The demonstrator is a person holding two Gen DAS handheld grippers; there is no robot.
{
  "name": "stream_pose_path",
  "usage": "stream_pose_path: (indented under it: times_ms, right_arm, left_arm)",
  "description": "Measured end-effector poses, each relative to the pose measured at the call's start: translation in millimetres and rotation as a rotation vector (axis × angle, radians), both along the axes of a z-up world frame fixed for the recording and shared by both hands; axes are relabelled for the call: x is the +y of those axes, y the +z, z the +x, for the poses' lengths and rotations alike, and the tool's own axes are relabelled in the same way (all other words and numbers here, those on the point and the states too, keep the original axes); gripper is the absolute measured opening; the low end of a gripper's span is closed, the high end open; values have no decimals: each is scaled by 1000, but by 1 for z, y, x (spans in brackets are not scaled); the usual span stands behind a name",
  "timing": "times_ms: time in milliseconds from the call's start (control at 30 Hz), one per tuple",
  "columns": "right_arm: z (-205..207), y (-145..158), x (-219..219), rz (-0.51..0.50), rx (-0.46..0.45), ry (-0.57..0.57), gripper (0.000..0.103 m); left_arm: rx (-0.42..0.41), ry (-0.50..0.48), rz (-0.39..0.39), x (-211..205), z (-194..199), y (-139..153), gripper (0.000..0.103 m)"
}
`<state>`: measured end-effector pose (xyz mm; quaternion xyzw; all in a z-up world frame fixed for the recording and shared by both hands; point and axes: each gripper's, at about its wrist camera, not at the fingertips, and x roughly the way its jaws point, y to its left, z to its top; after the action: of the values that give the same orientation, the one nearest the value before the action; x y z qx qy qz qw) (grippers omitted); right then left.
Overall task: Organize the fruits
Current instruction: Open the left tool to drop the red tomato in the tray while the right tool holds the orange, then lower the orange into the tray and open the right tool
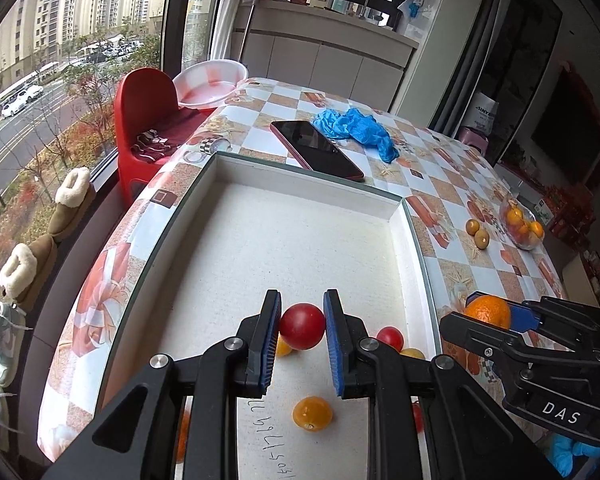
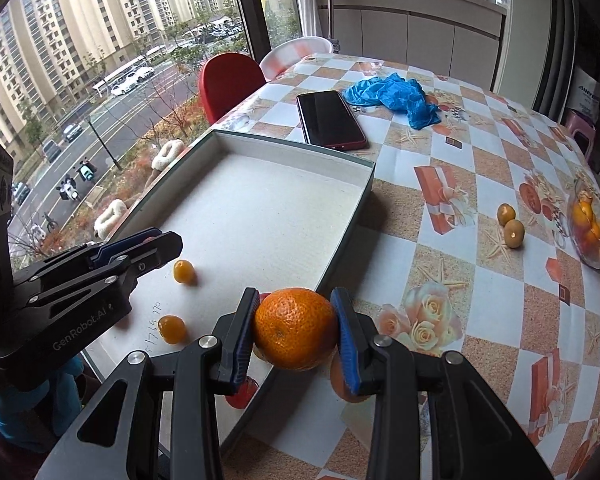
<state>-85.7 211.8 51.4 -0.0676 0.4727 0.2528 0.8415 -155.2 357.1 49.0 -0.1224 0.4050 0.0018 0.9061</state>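
The left tool (image 1: pixel 302 326) pinches a red tomato (image 1: pixel 302 326) above the near end of the white tray (image 1: pixel 300 168), while the right tool (image 2: pixel 296 330) clamps an orange (image 2: pixel 295 328) over the tray's near right rim. Small fruits (two yellow, one red) (image 1: pixel 312 413) already lie on the tray floor below. The round tomato could squirt from the flat pads if squeezed harder, and the orange, released there, could strike the rim and roll onto the table (image 2: pixel 460 184).

Red tomato (image 1: pixel 302 326), orange (image 2: pixel 295 328), both gripped
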Motion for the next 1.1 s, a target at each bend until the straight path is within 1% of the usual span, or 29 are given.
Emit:
stream_pose_path:
  times_ms: [100,400,800,1067,1100]
  right_arm:
    - [3,-5,8,3,14,9,40]
    - [8,-18,28,7,50,45,40]
    - [22,-18,30,4,54,34,40]
    - [26,-28,33,-2,85,46,41]
    - [26,-27,33,-1,83,47,42]
  left_arm:
    - [10,0,18,-1,4,-4,23]
    - [49,17,22,4,10,-20,23]
    - [54,25,24,6,19,-22,23]
    - [80,35,26,8,20,-29,24]
    - [86,35,27,8,21,-30,24]
